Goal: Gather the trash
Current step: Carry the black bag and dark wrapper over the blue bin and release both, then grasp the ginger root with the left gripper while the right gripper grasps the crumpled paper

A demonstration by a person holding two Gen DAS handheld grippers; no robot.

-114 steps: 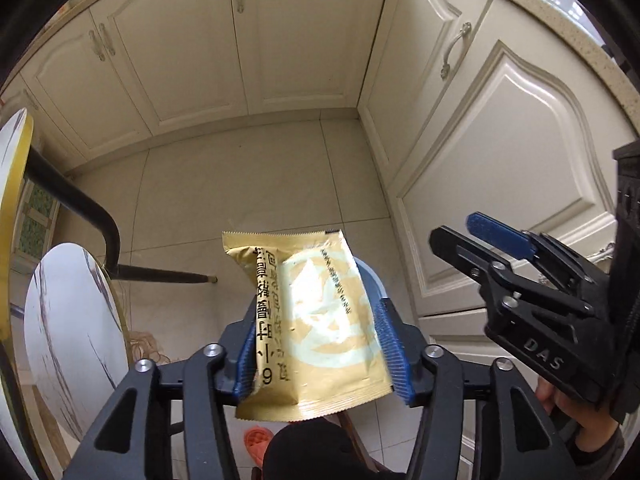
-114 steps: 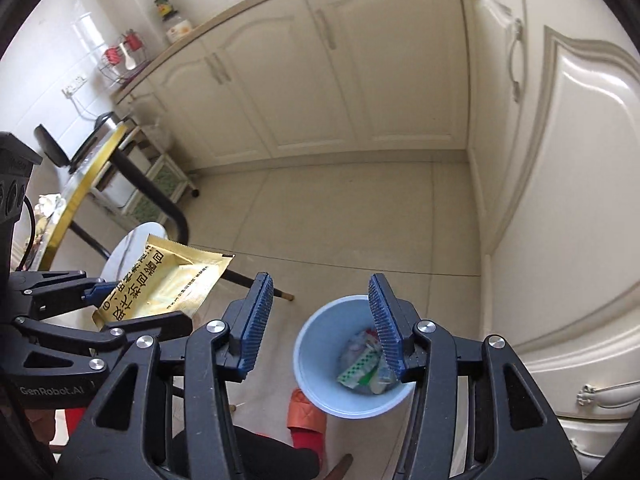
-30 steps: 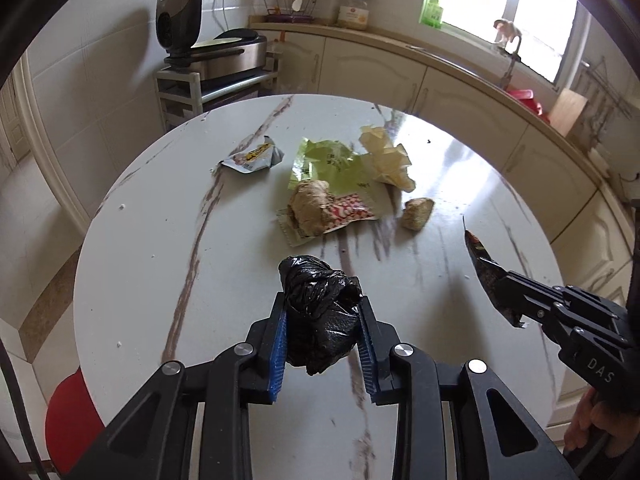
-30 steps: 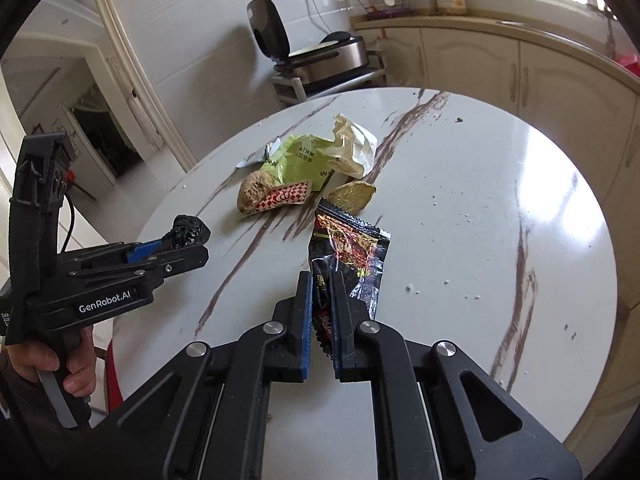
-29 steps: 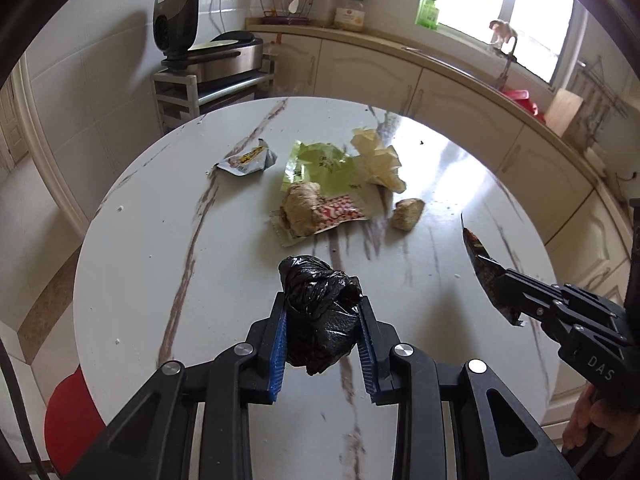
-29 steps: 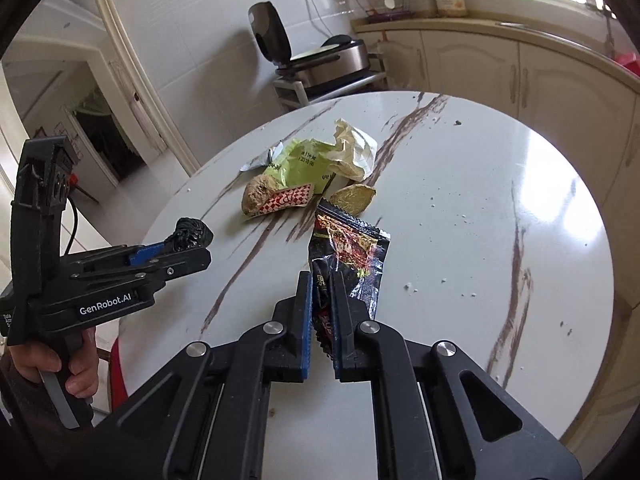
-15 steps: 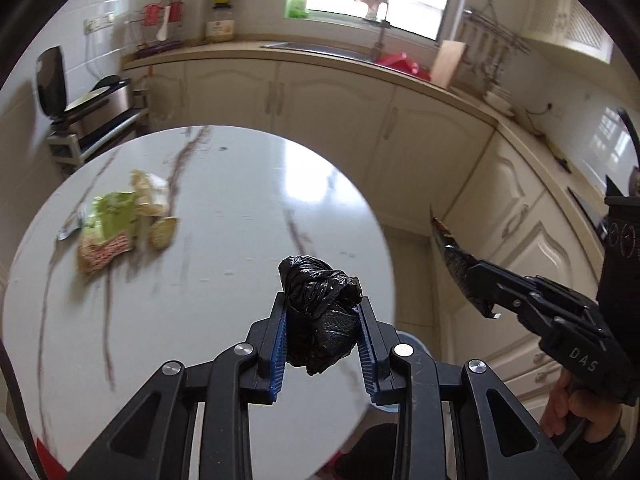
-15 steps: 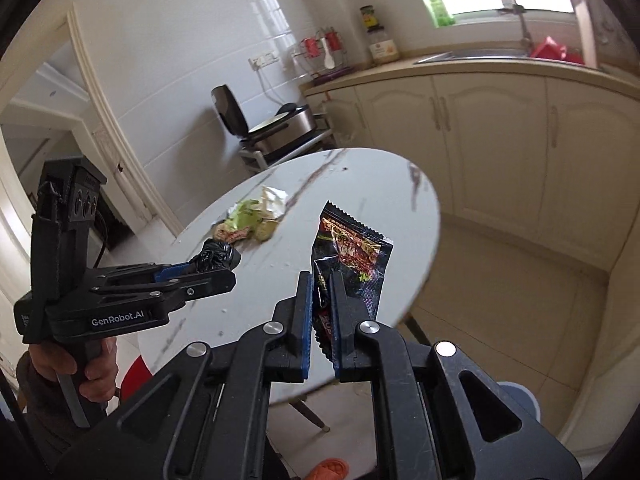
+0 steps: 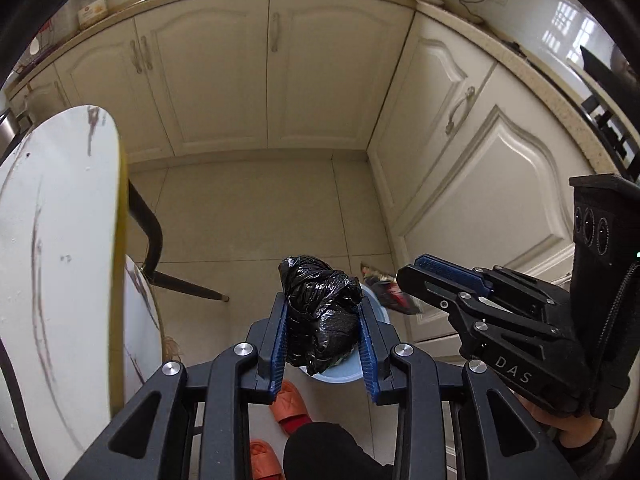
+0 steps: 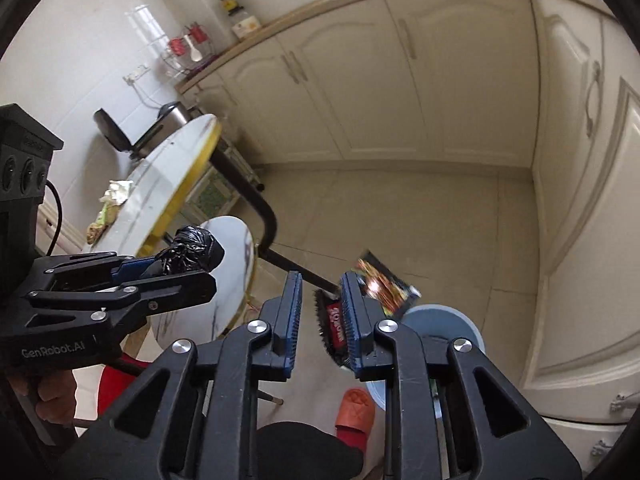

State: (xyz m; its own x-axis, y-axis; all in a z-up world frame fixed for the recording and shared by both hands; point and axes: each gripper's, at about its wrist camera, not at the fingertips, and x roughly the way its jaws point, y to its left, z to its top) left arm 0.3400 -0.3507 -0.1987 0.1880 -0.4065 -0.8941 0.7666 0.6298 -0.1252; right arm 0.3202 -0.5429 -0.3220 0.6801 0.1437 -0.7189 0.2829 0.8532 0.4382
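Observation:
My left gripper (image 9: 322, 344) is shut on a crumpled black plastic bag (image 9: 320, 312) and holds it above the light blue trash bin (image 9: 340, 376) on the floor. The bag also shows in the right wrist view (image 10: 192, 254). My right gripper (image 10: 320, 316) stands open; the dark red snack wrapper (image 10: 384, 280) is blurred and loose beside its right finger, above the bin (image 10: 444, 324). In the left wrist view the wrapper (image 9: 390, 290) hangs in the air in front of the right gripper (image 9: 436, 280).
The round white marble table (image 9: 52, 240) with a yellow rim stands at the left, with a black leg (image 9: 152, 236) and a round stool below. More trash (image 10: 110, 208) lies on the table. Cream cabinets (image 9: 480, 184) line the back and right. Orange slippers (image 9: 290, 400) are by the bin.
Both grippers swung from the table down to the bin on the floor. My right gripper opened and the snack wrapper came free. The left still holds the black bag.

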